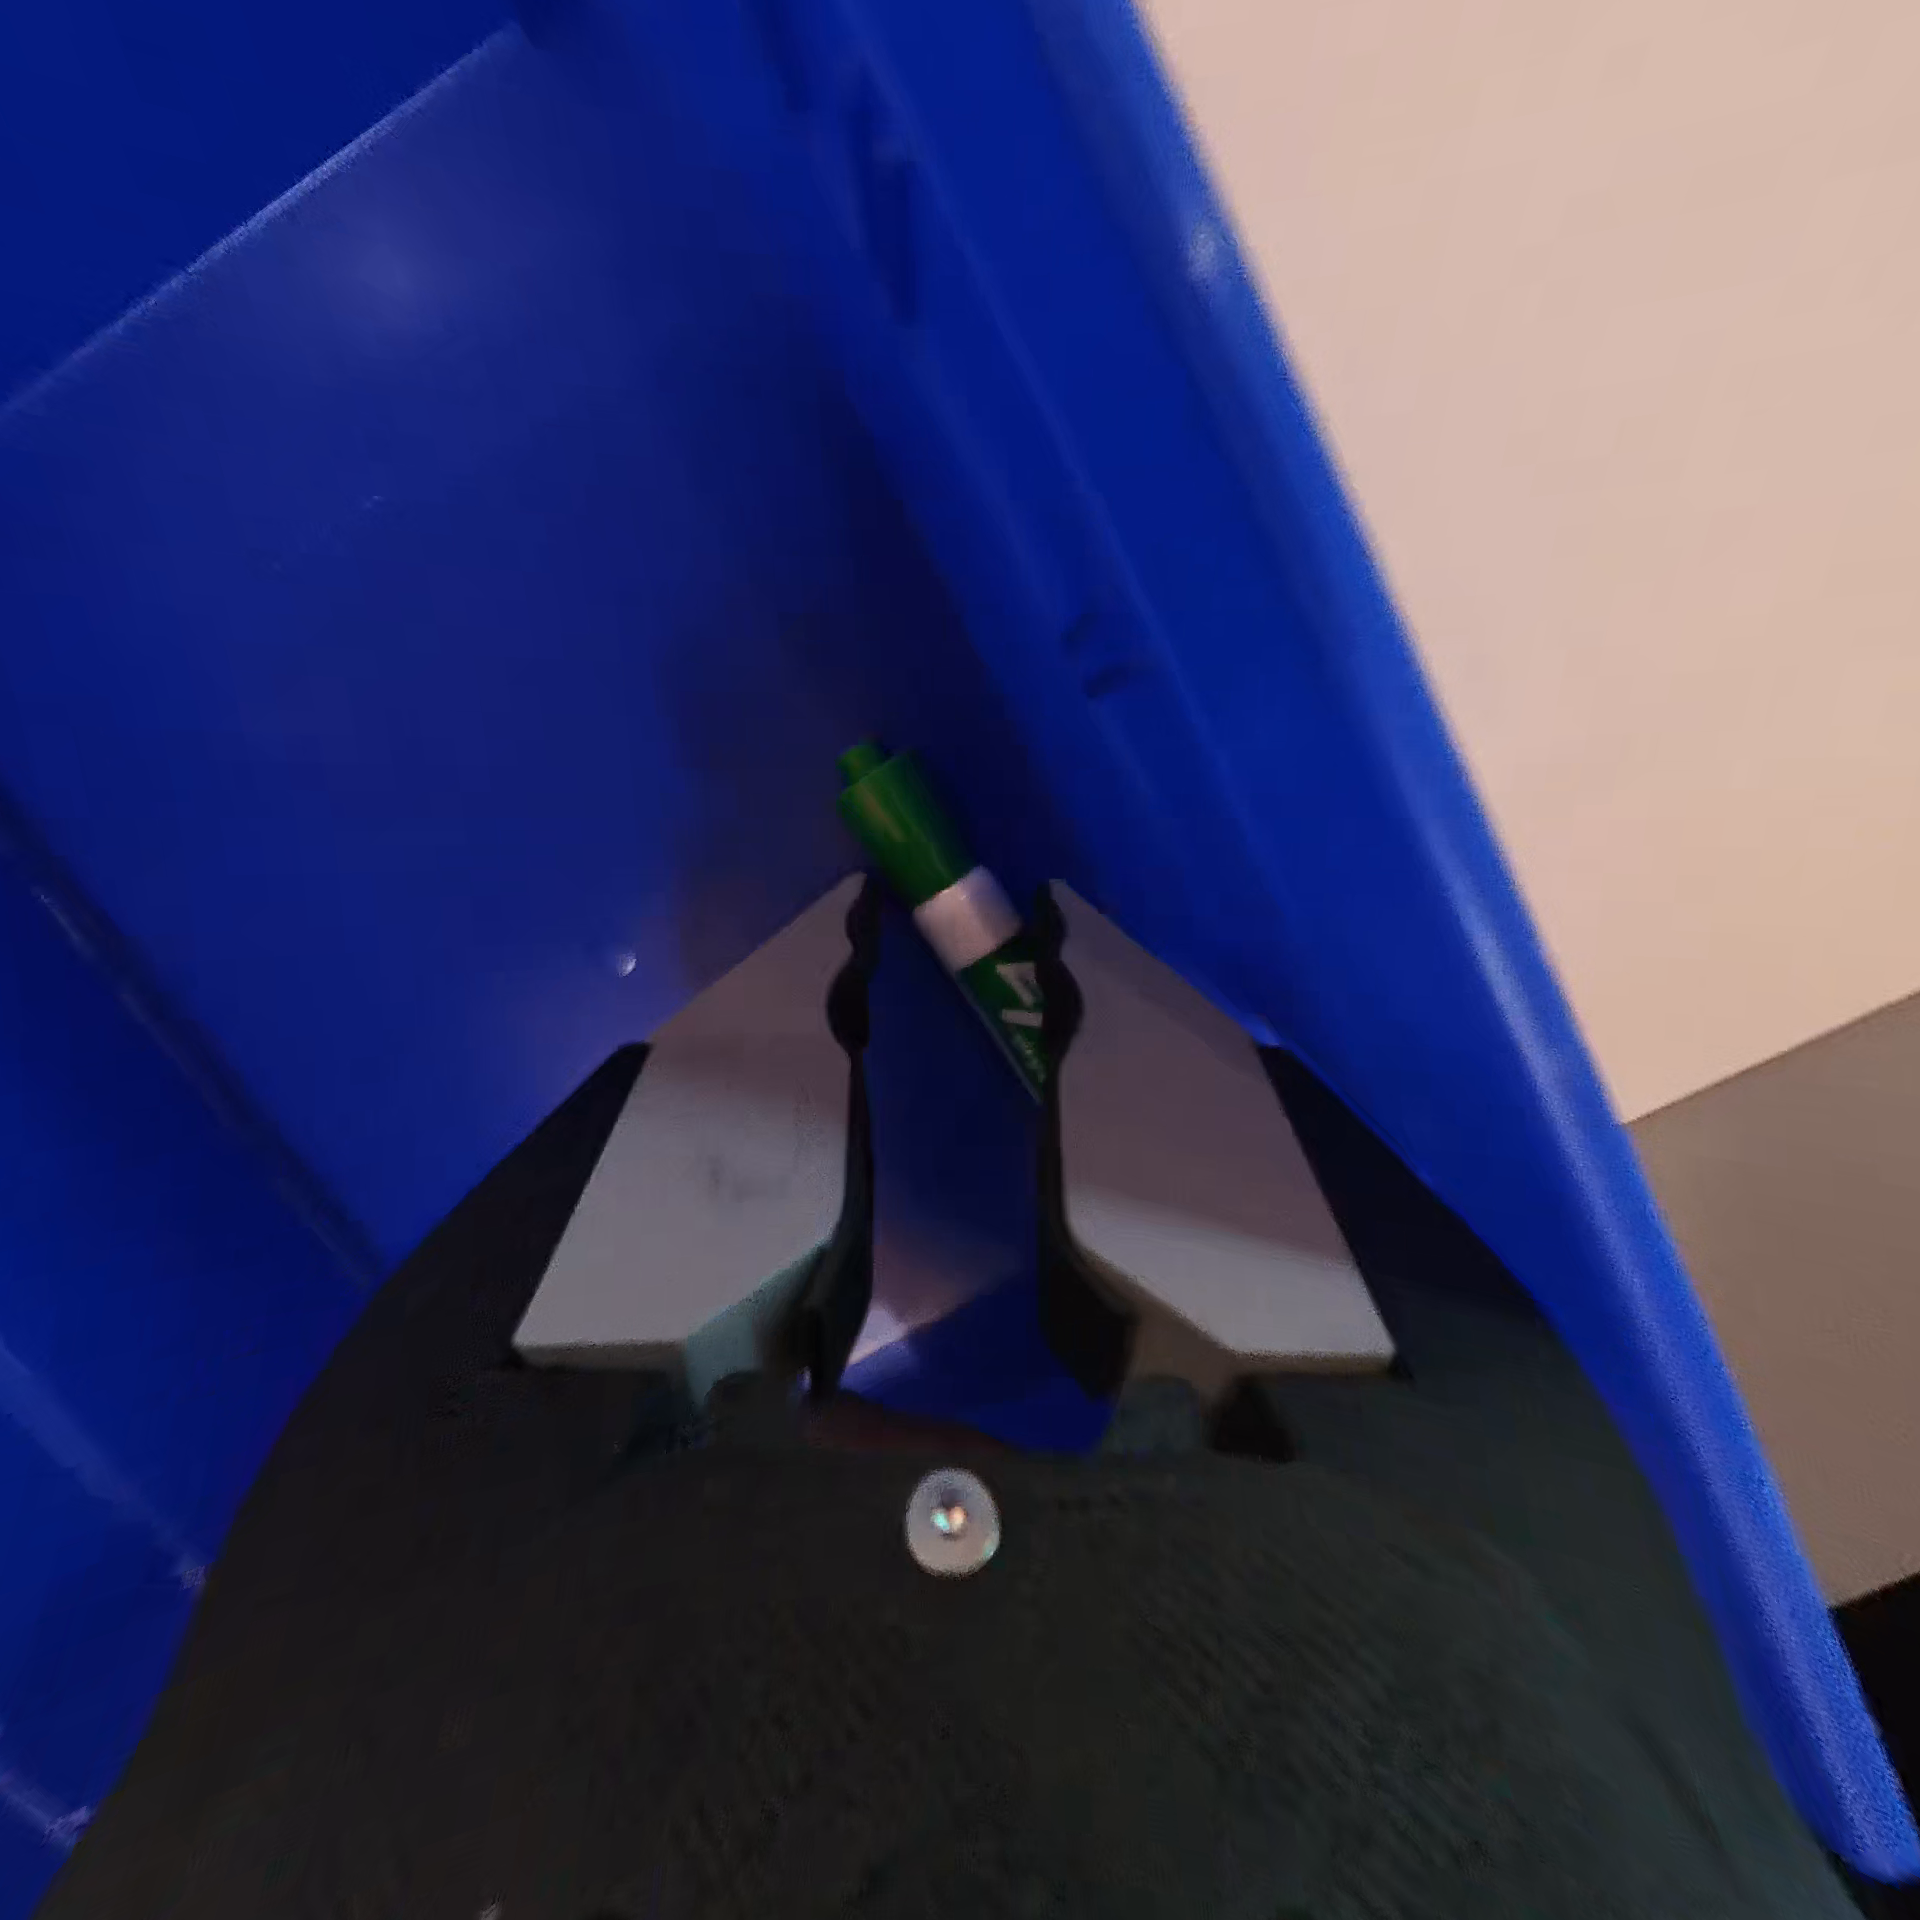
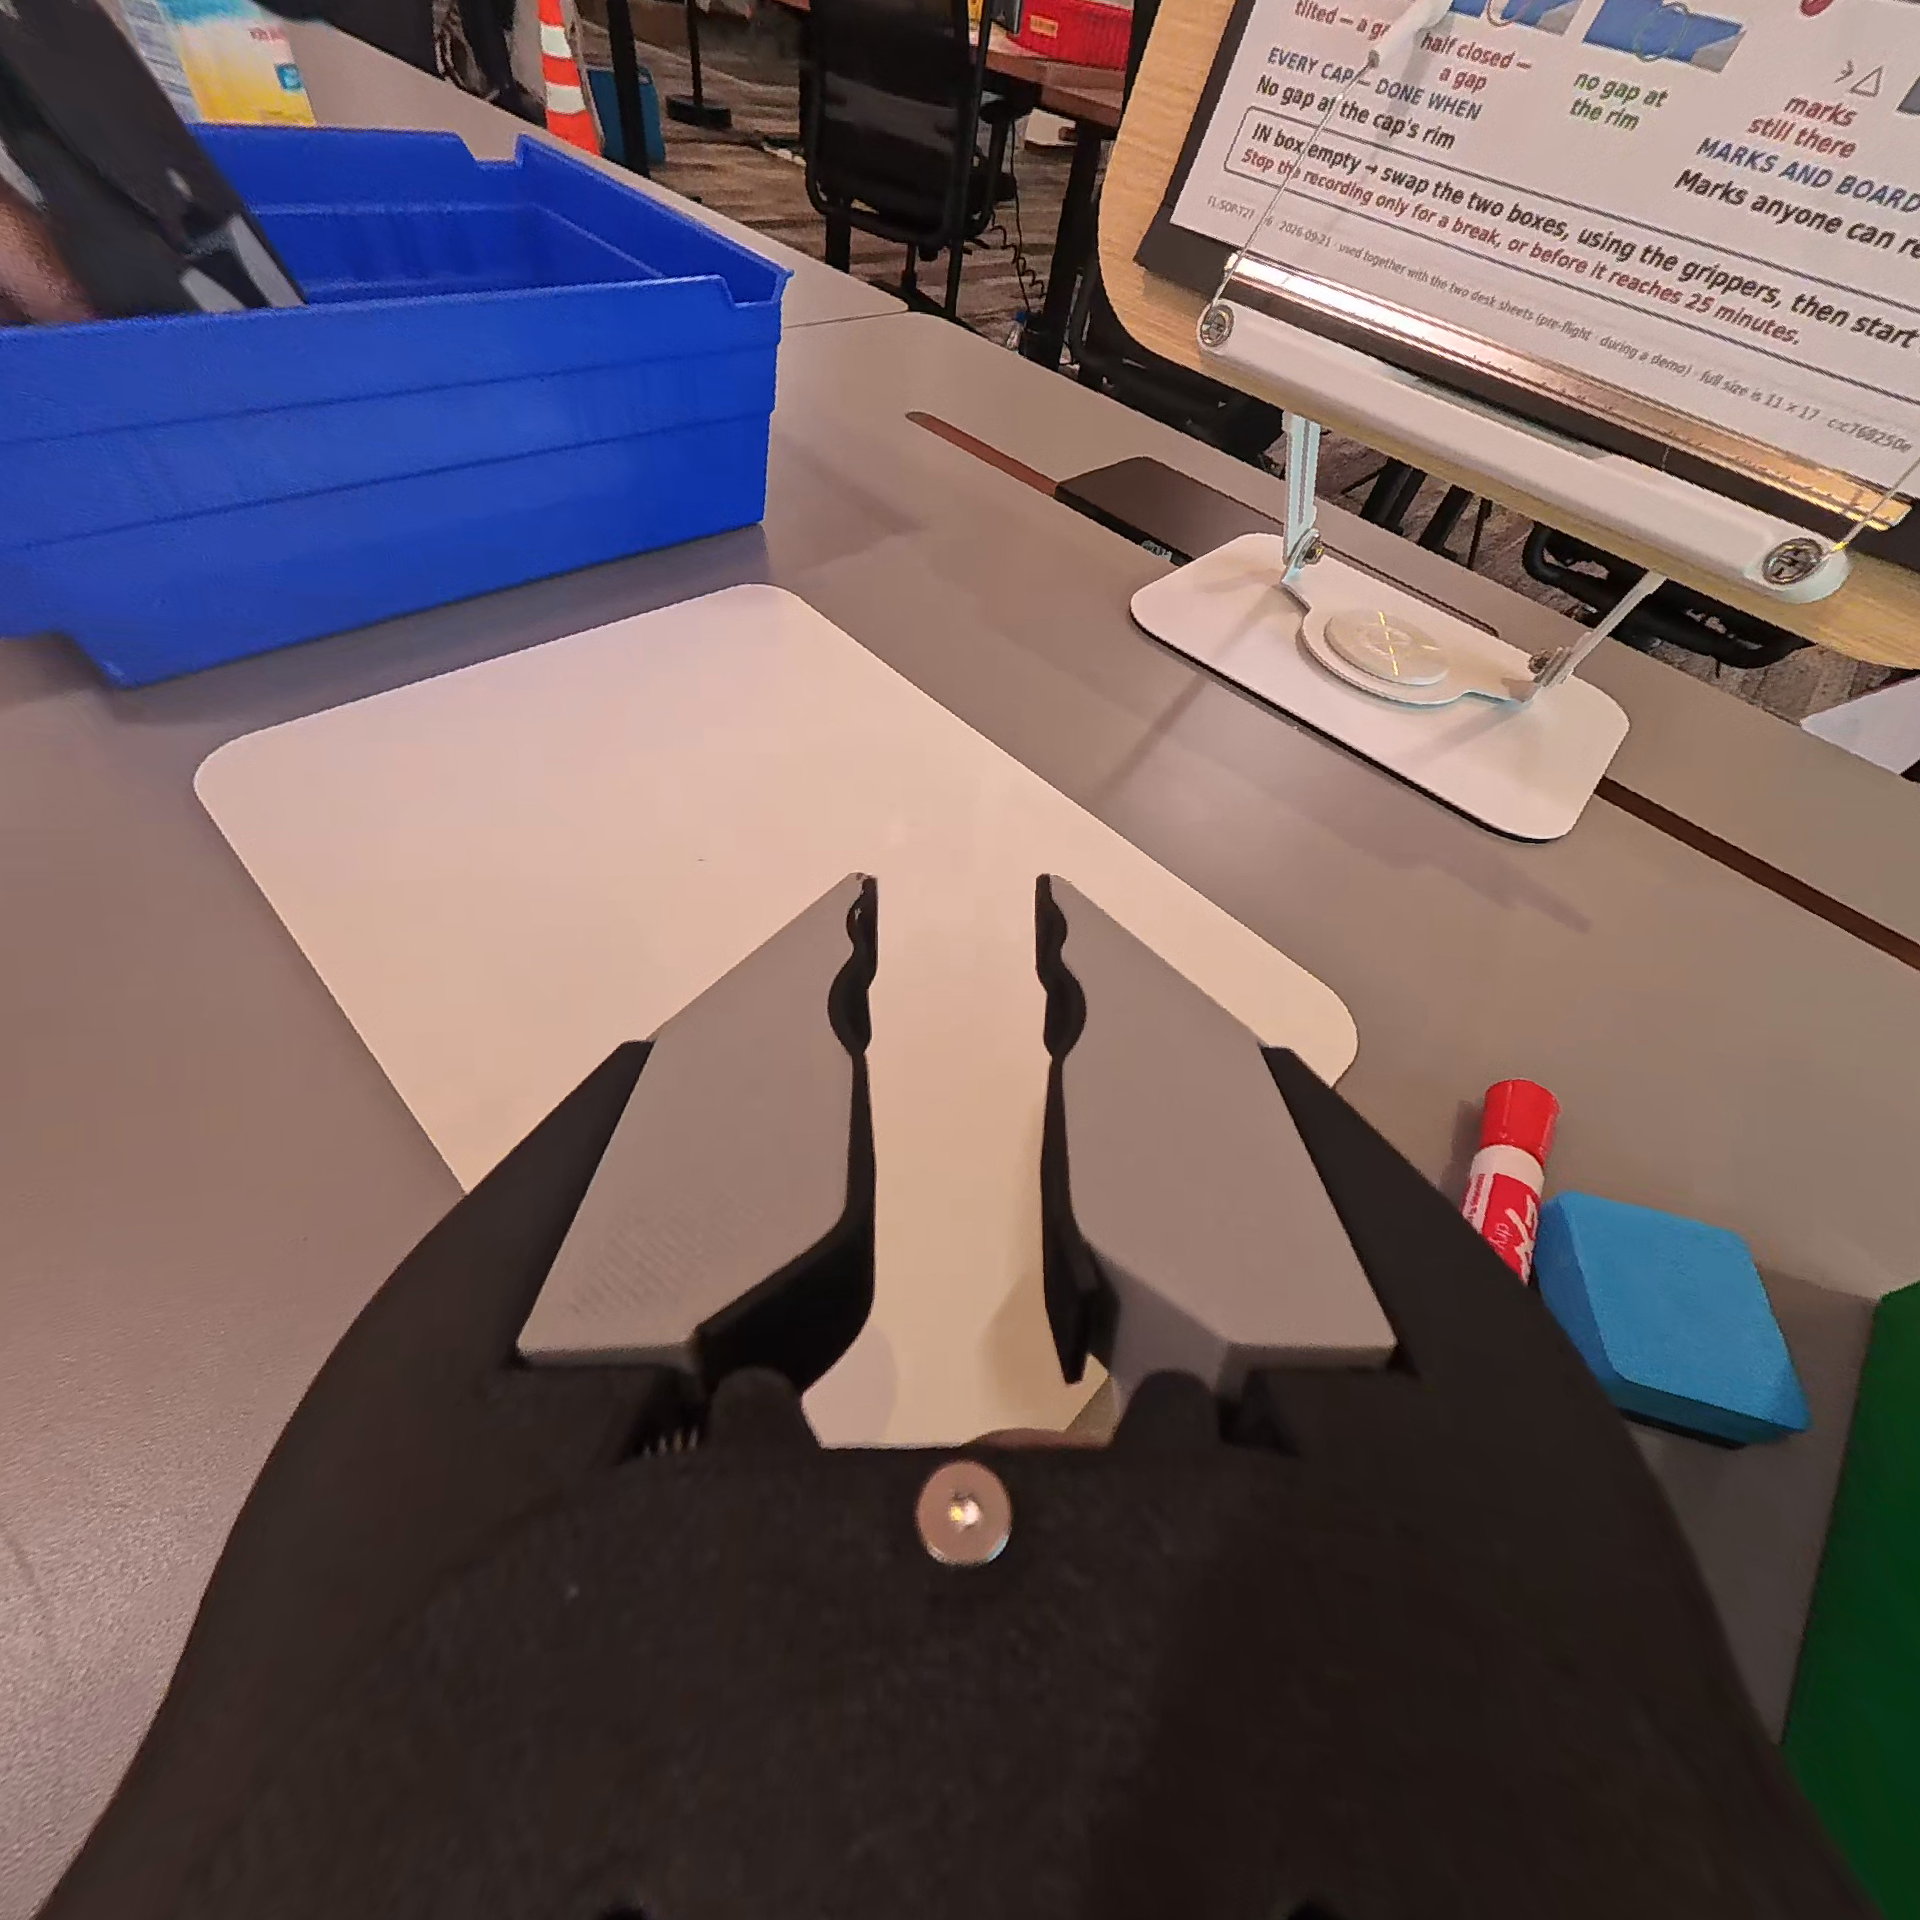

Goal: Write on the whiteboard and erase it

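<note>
While your left gripper (image 1: 954, 894) sits deep inside the blue bin (image 1: 436, 644), its fingers stand narrowly apart around a green marker (image 1: 940, 904) lying slantwise; grip contact cannot be confirmed. Your right gripper (image 2: 956, 894) hovers over the whiteboard (image 2: 582, 831), fingers parted, holding nothing. Red marker (image 2: 1507, 1164) and blue eraser (image 2: 1662, 1320) lie just right of the board.
</note>
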Available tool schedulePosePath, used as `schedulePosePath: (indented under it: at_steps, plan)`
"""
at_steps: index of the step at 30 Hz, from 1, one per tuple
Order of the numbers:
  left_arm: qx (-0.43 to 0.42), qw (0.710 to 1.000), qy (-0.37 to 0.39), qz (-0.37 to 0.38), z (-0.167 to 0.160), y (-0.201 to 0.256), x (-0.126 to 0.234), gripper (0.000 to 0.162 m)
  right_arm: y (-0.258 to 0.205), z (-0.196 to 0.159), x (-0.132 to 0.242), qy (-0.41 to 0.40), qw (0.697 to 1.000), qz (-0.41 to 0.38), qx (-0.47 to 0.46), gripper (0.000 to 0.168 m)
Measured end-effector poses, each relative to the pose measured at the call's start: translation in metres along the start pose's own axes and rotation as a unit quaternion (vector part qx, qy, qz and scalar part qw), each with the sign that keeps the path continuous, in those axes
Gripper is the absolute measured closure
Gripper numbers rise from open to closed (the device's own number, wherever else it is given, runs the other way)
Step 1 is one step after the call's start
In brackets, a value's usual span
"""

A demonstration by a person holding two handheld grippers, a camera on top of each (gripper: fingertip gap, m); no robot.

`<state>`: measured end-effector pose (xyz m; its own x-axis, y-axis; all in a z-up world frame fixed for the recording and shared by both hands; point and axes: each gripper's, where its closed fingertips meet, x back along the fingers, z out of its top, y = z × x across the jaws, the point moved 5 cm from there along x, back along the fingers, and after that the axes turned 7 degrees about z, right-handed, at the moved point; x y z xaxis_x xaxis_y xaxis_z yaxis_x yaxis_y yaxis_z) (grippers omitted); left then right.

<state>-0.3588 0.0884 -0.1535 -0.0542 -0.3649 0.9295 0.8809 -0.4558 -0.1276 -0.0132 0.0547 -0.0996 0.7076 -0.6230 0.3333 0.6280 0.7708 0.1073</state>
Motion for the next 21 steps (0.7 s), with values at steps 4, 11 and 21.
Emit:
schedulePosePath:
  at_steps: [4,11,21]
  plan:
    - [-0.019,1.0,-0.005,0.008,0.001,-0.005,-0.001,0.139,-0.002,-0.002,-0.002,-0.007,1.0,0.005,0.005,0.141]
    - [-0.021,0.996,0.039,0.072,0.005,-0.028,0.018,0.146,-0.006,-0.004,-0.004,-0.015,1.0,0.009,0.015,0.142]
    - [0.045,0.925,0.362,0.108,0.062,-0.029,0.165,0.146,-0.008,-0.01,-0.011,-0.025,0.999,0.024,0.005,0.142]
